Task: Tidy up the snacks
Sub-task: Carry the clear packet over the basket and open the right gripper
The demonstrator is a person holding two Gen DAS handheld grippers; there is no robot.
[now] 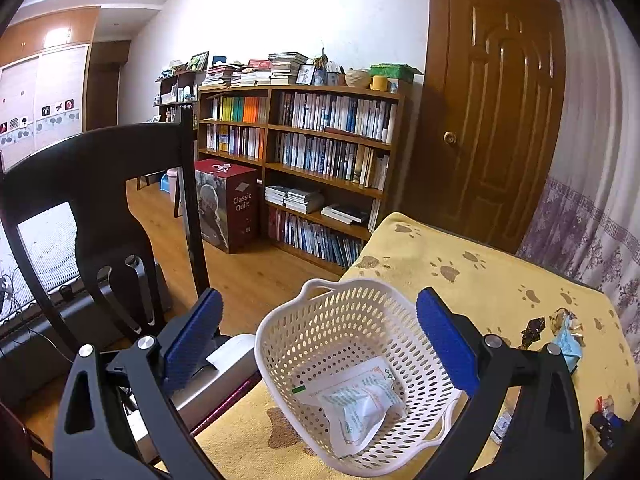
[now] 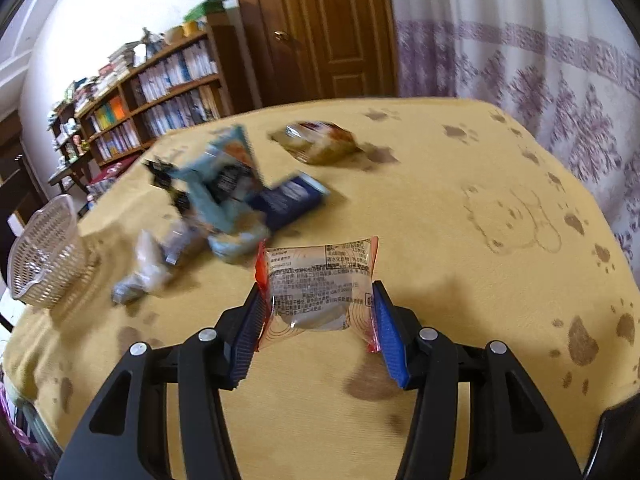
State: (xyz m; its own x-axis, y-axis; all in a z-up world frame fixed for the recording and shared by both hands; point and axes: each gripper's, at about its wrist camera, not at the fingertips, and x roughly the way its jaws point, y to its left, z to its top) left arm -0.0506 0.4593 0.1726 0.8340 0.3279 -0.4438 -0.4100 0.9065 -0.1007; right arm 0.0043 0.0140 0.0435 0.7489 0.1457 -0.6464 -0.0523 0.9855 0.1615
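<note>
Snack packet [image 2: 320, 288], clear with red ends: clamped crosswise between right gripper [image 2: 318, 320] pads, long axis left-right, above yellow tablecloth [image 2: 460, 208]. Left gripper [image 1: 320, 328] spread wide over white basket [image 1: 280, 344] containing one pouch [image 1: 360, 404].

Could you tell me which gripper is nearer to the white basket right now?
Left. The left gripper hangs open right over the white basket. The right gripper, holding a snack packet, is well across the table from it.

Snack pile [image 2: 224, 200] beyond left finger: motion-blurred, packets indistinct.
Basket [image 1: 280, 332] near rim: hidden behind right finger [image 1: 444, 344].
Packet text [image 2: 320, 280]: unreadable.
</note>
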